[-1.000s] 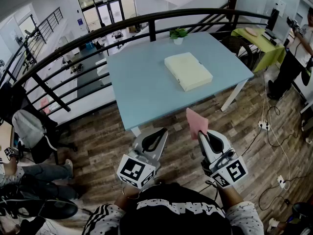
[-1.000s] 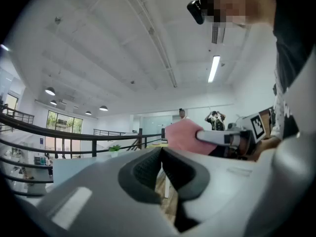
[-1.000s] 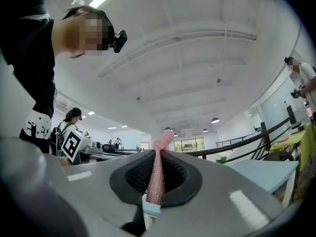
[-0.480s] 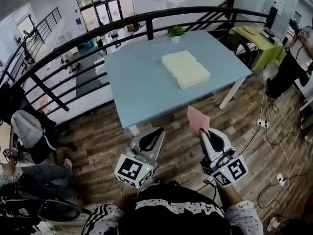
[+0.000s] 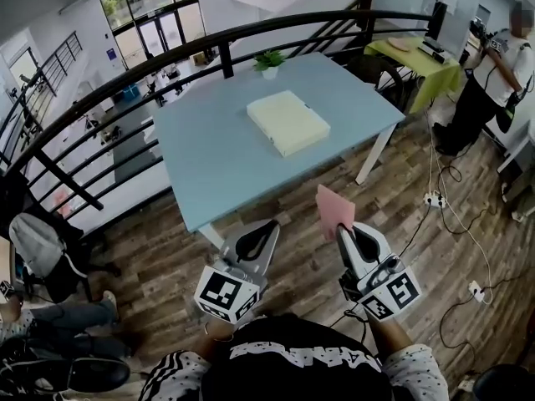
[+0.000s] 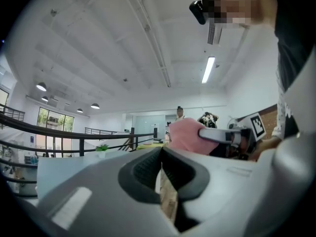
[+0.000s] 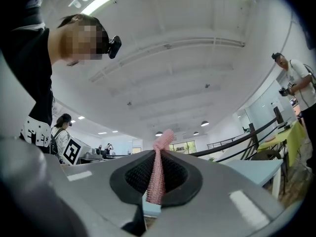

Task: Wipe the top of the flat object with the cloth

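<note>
Approach step: right tool clamped on thin pink cloth, left tool closed, empty; cream flat rectangular object lies well ahead on pale blue table. Next move probably requires carrying cloth forward onto its top.

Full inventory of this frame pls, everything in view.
table: 1, light blue, centre, beyond the grippers
flat object: 1, cream, on the table
plant: 1, green in a white pot, table's far edge
cloth: 1, pink, standing up from the right gripper
railing: 1, black, curving behind the table
side table: 1, yellow-green, upper right
bystander: 1, dark trousers, right edge
backpack: 1, grey, on a chair at left
left gripper: 1, grey, bottom centre, jaws together, empty
right gripper: 1, grey, bottom right, jaws closed on the cloth
</note>
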Demonstrator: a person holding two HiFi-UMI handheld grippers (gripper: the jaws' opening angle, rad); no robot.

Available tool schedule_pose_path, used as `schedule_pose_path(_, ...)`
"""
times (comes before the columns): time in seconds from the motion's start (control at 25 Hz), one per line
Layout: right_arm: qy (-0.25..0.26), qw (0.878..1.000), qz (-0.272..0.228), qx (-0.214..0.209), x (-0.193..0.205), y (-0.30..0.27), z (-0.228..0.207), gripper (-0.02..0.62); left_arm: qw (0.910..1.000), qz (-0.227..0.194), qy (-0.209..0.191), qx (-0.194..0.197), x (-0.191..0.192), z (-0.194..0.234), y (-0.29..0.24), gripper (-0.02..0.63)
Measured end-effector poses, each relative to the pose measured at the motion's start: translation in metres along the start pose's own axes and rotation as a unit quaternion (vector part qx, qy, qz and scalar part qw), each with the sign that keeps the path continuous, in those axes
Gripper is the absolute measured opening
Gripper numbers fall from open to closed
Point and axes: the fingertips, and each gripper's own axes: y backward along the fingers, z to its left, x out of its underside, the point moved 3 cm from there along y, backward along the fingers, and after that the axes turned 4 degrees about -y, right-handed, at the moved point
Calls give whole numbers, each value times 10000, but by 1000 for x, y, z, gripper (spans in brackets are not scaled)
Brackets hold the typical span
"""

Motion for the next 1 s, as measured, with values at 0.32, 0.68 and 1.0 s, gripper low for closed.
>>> schedule_pose_path(0.32, -24, 9997, -80, 249, -7, 43, -24, 9, 9999, -8, -1, 129, 2, -34, -24, 0)
schedule_pose_path(0.68, -104, 9998, -21, 184, 1, 71, -23, 9, 10000, 25, 93, 23, 11, -58, -18, 0)
schedule_pose_path(1.0, -262, 9995, -10, 178, 8, 75, -34, 9, 9999, 76, -10, -115, 14, -57, -21, 0)
